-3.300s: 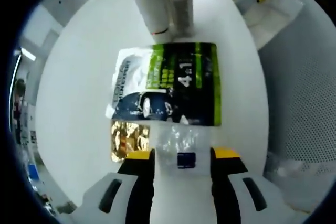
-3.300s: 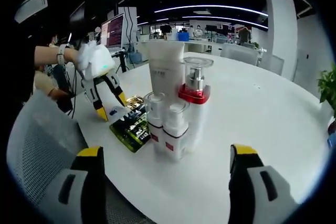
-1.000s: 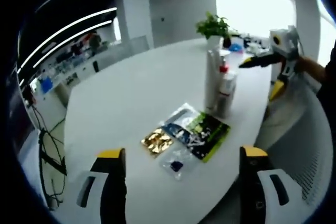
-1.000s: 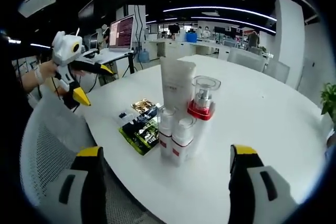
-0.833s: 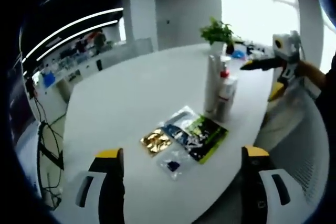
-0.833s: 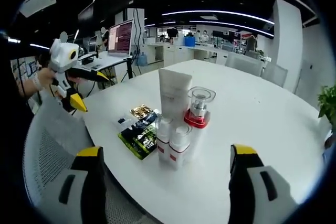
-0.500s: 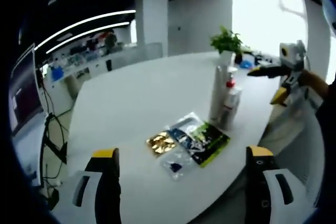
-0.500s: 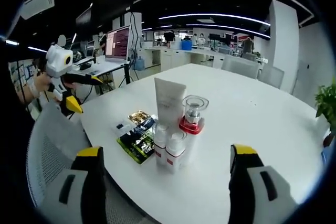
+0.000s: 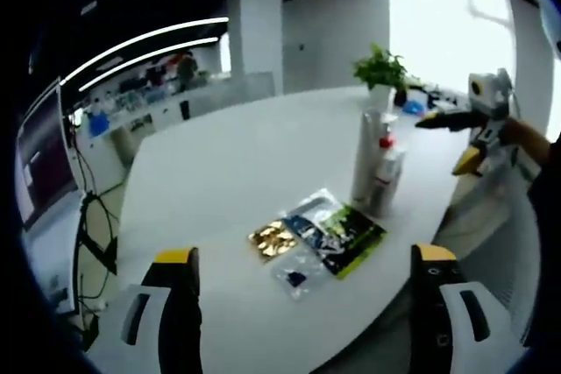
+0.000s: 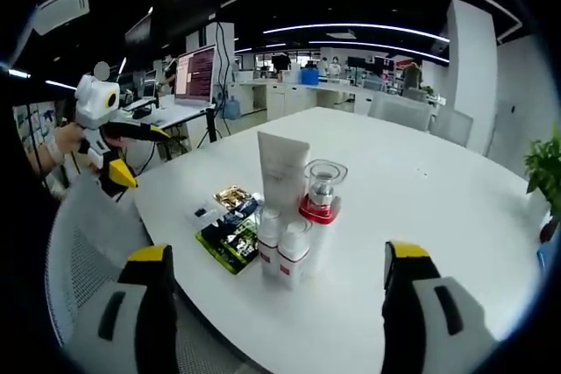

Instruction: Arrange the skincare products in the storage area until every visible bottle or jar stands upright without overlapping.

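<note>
A tall white tube [image 10: 282, 168], a clear pump bottle with a red collar [image 10: 322, 201] and two small white bottles [image 10: 267, 247] [image 10: 293, 257] stand upright in a tight cluster on the white round table [image 10: 429, 190]. Beside them lie a green-and-dark sachet [image 10: 230, 238], a gold sachet [image 10: 232, 196] and a small clear sachet [image 10: 204, 212]. My right gripper [image 10: 277, 253] is open, held back from the table edge. My left gripper [image 10: 140, 155] hangs open off the table's left side. In the left gripper view, the left gripper [image 9: 304, 255] is open before the sachets [image 9: 346, 234] and the tube [image 9: 364, 159].
A mesh chair back [image 10: 79, 251] stands between me and the table. A monitor [image 10: 195, 72] and desks are behind. A potted plant [image 9: 379, 67] sits at the table's far side. The right gripper [image 9: 444, 142], in a hand, shows at the right of the left gripper view.
The left gripper, earlier close over the small clear sachet, has let it lie and drawn well back from the table. The right gripper's view has also backed away slightly.
</note>
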Demonstrator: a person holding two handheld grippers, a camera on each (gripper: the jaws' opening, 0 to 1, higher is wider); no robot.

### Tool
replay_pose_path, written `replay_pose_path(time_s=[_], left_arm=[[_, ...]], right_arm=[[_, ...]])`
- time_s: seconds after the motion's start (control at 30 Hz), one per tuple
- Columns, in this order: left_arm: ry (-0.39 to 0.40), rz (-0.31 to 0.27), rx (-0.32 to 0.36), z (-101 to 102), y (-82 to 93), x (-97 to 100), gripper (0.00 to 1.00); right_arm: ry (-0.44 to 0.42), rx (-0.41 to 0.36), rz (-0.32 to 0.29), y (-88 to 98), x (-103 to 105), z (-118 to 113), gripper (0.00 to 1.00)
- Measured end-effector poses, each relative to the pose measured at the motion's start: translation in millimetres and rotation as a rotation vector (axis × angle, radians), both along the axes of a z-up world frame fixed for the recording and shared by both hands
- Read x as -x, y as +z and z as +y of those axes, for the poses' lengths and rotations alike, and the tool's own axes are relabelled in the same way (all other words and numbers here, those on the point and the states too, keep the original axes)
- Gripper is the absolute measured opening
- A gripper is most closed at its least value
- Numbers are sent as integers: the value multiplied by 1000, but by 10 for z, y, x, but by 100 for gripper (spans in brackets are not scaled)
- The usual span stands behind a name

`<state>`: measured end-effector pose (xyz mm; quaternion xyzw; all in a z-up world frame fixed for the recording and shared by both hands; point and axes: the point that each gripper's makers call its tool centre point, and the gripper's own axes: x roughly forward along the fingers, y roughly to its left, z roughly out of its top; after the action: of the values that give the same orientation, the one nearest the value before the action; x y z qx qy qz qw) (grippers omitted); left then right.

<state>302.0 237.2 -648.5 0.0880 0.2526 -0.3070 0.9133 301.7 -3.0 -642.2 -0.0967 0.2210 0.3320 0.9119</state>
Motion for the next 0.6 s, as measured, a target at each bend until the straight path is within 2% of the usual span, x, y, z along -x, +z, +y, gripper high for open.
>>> replay_pose_path(time_s=[0.6], left_arm=[[-19, 13, -15, -54, -26, 37, 97]], right_arm=[[14, 6, -9, -10, 38, 48, 100]])
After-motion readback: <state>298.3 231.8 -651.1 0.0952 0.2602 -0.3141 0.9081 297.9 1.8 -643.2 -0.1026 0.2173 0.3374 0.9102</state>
